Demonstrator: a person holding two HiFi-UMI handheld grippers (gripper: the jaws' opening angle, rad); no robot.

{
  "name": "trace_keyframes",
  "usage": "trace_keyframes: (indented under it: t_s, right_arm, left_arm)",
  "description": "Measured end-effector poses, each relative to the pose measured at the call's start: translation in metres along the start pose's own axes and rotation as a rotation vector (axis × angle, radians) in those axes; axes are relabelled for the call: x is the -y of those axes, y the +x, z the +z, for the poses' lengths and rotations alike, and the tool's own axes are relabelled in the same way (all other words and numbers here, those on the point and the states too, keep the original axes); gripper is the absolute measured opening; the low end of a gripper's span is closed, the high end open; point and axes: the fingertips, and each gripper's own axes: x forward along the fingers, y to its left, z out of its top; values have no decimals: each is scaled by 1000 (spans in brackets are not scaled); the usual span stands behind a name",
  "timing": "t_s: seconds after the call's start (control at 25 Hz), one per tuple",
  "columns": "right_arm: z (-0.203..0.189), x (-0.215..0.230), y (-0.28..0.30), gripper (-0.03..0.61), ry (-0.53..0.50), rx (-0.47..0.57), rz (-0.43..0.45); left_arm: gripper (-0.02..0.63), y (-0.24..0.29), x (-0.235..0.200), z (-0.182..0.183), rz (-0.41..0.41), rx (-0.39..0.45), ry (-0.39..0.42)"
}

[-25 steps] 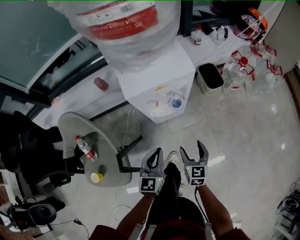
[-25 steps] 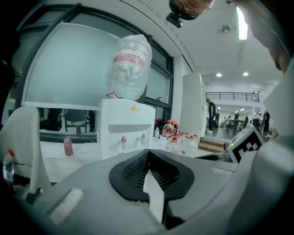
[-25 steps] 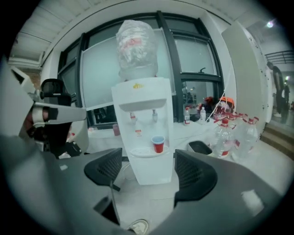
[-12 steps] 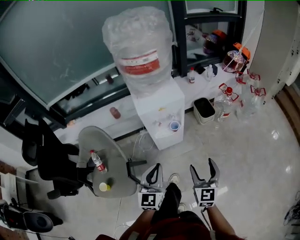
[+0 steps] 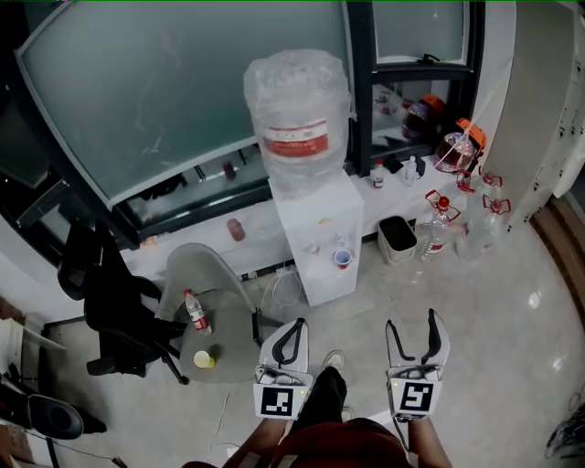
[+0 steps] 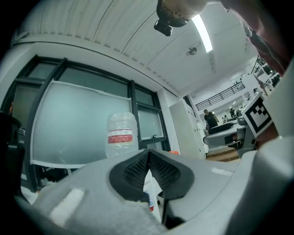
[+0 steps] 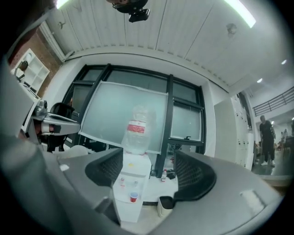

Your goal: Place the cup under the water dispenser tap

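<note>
Holding left gripper (image 5: 296, 327), jaws pressed together, and right gripper (image 5: 414, 323), jaws spread, well apart from dispenser (image 5: 315, 218) bearing cup (image 5: 341, 259).

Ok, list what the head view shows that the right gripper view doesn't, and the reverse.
Head view only: the water bottle and yellow cup on the grey table, and the clear jugs on the floor. Right gripper view only: the ceiling light strip, a person standing far right, and the open jaws of the right hand-held gripper close up. Both: the water dispenser, the cup at its front, the black bin beside it.
</note>
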Motion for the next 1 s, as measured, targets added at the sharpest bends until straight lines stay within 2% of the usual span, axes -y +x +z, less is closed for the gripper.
trace_keyframes:
  t_s: [0.16, 0.36, 0.56, 0.64, 0.8, 1.0]
  right_arm:
    - [14, -3, -4, 342, -4, 21, 10]
    - [11, -7, -9, 322, -22, 10, 22]
    - [7, -11, -15, 234, -26, -16, 31]
    - [5, -11, -18, 171, -22, -17, 33]
    - [0, -15, -24, 6, -1, -23, 42]
    - [-2, -23, -28, 2, 21, -30, 60]
  left_arm:
    - [-3, -6, -4, 17, 15, 21, 14]
    - [-3, -13, -1, 15, 21, 20, 31]
    - [-3, -17, 3, 17, 14, 17, 29]
    - [-3, -17, 6, 18, 8, 15, 25]
    - [-3, -21, 12, 19, 2, 16, 19]
    - [-3, -25, 11, 16, -2, 14, 19]
